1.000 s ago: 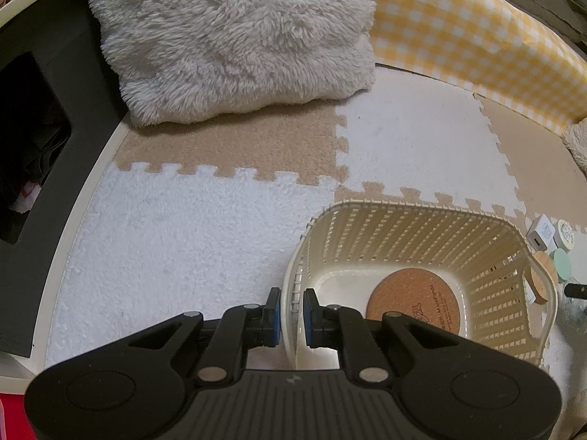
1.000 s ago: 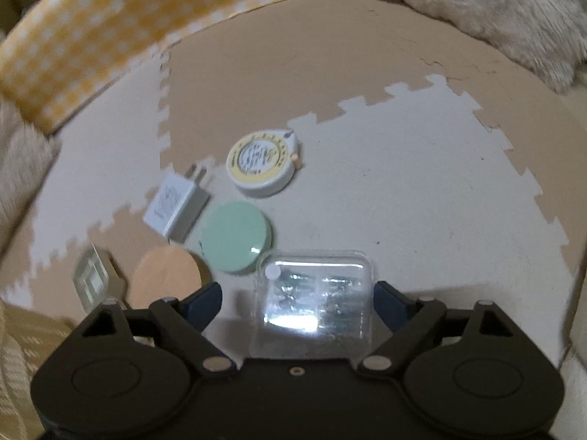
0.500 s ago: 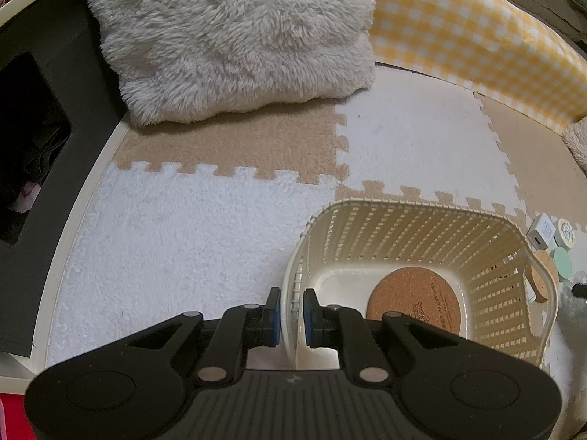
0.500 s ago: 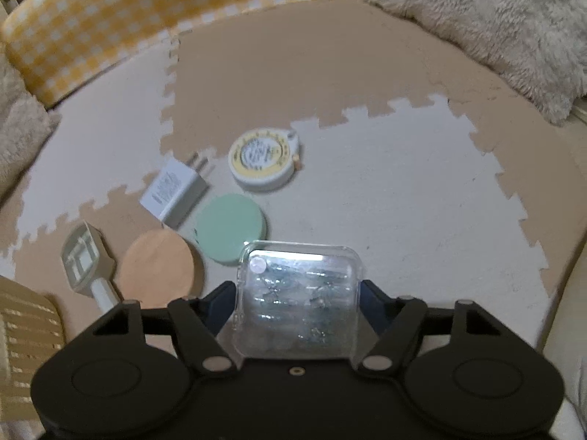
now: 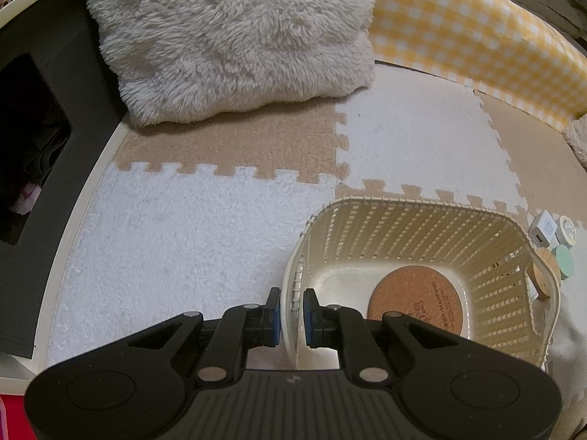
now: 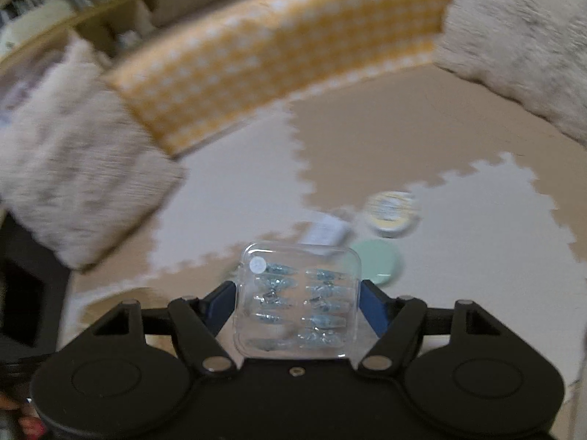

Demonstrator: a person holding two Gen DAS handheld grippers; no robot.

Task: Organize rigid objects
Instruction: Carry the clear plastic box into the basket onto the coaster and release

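Note:
My left gripper [image 5: 291, 311] is shut on the near left rim of a cream slotted basket [image 5: 414, 216] that stands on the foam mat. A round cork coaster [image 5: 418, 302] lies inside it. My right gripper [image 6: 297, 302] is shut on a clear plastic box [image 6: 297, 304] of small parts and holds it above the mat. Beyond it, blurred, lie a white charger [image 6: 324, 231], a round yellow tape measure [image 6: 390, 211] and a mint green disc [image 6: 379, 262]. The same small items show right of the basket in the left wrist view [image 5: 550, 234].
A fluffy grey cushion [image 5: 234, 36] and a yellow checked bolster [image 5: 473, 25] border the beige and white foam mat [image 5: 176, 220]. A dark cabinet [image 5: 33, 117] stands at the left. A wooden disc [image 5: 546, 271] lies just outside the basket's right wall.
My right gripper has lifted the clear box and swung left; the view is blurred and the floor items now lie farther off. The left gripper has held still on the basket.

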